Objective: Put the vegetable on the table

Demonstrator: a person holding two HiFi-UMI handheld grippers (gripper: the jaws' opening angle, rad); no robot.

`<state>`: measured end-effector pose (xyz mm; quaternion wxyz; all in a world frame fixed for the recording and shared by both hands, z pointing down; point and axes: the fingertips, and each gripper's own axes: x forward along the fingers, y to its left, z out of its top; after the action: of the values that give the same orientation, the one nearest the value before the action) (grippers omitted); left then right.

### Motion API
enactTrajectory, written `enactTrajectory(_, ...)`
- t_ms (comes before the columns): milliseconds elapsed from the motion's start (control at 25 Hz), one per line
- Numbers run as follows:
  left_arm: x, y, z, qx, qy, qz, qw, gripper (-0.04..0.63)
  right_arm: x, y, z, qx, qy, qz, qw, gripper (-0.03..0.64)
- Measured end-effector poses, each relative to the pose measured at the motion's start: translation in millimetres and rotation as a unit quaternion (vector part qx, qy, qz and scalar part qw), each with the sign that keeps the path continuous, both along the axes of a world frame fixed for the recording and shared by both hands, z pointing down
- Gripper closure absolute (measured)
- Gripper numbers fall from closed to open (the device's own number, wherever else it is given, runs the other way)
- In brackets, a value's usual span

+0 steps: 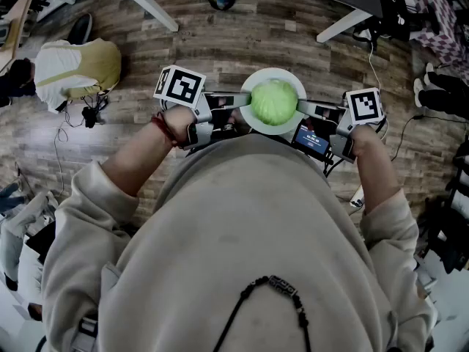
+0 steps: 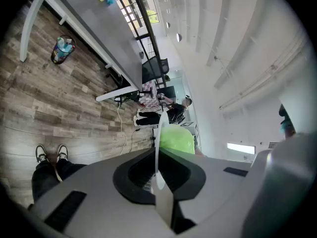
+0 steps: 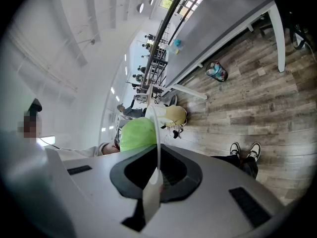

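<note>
Between the closed jaws of the left gripper (image 2: 157, 180) sits the thin rim of a round white plate (image 2: 157, 145), seen edge-on. The right gripper (image 3: 155, 176) pinches the opposite rim the same way, so both tools are narrowed onto the plate from either side. The plate is carried in the air, close in front of the person's chest, and on it rests the task's thing: a pale green, rounded head of cabbage (image 1: 274, 101) with a crinkled, leafy surface.

Ahead, past a strip of grey-brown wood-plank floor (image 1: 220, 46), stands the long table with a flat grey top and white slanted legs (image 1: 153, 9). The plate is well apart from it.

The step in hand looks like the carry to the table. Done well, both grippers should travel together at the same height, because the plate looks smooth, hard and glossy, and a thin rim gives the pads little to bite on. Any tilt would likely let the round cabbage roll toward the low edge. Lowering the plate flat onto the tabletop before either grip loosens seems safest.
</note>
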<state>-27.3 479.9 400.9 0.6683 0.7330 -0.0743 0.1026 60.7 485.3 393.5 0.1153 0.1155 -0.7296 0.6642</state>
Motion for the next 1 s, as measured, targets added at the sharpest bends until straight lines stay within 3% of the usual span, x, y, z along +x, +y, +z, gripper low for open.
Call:
enactTrajectory(440,2,1,2,-0.013,0.001,0.004,0.9999,0.580,3,0,3,-0.009,-0.005,-0.002,1.000,0.592)
enactTrajectory(840,13,-3,0,-0.004,0.010,0.001,0.9999,0.580,18,-5,5,0.004,0.026,0.002,1.000,0.592)
enactTrajectory(1000,39,-14,0,0.003,0.003,0.003,1.0000,0.580,44,-15,2,0.011,0.019,0.003,1.000,0.592)
